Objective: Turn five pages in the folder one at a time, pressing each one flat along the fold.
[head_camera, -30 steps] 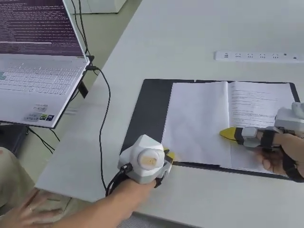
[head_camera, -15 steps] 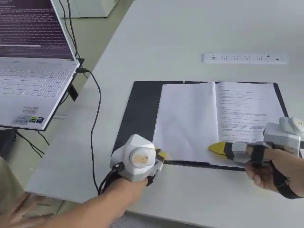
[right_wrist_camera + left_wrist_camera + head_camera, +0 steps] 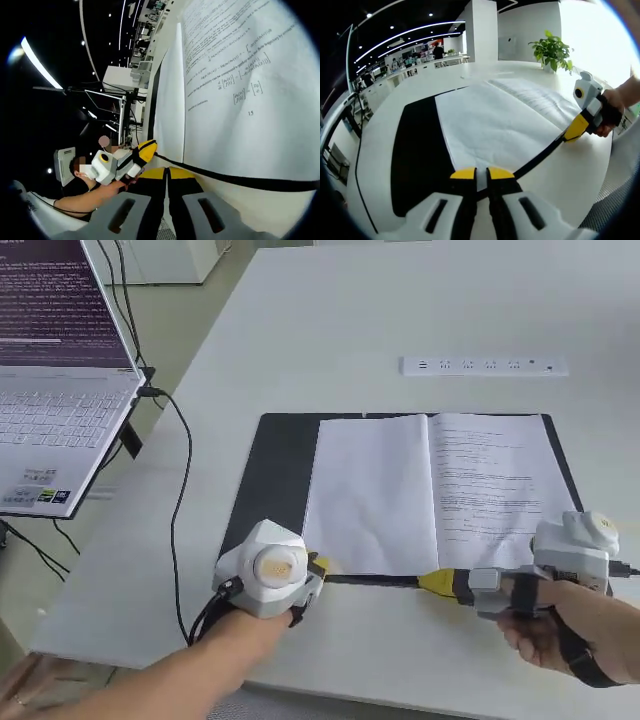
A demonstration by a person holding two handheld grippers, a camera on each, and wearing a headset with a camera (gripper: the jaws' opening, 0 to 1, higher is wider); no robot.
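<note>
The left gripper (image 3: 318,566) sits at the near-left corner of the blank white left-hand page (image 3: 370,490), its jaws at a narrow slit; whether they nip paper I cannot tell. The open black folder (image 3: 275,480) lies flat on the white table (image 3: 330,330), with its fold running near to far. Just right of the fold's near end, the right gripper (image 3: 432,582) lies level, pointing left, jaws closed and empty. The printed right-hand page (image 3: 490,480) lies beyond it on the far-right side, so this is probably the nearer hand for the next turn.

- Head view looks down from above the folder (image 3: 280,480), over its near edge.
- Left gripper view: low at its near-left corner, facing far-right.
- Right gripper view, rolled, apparently faces left along that shared edge.
</note>
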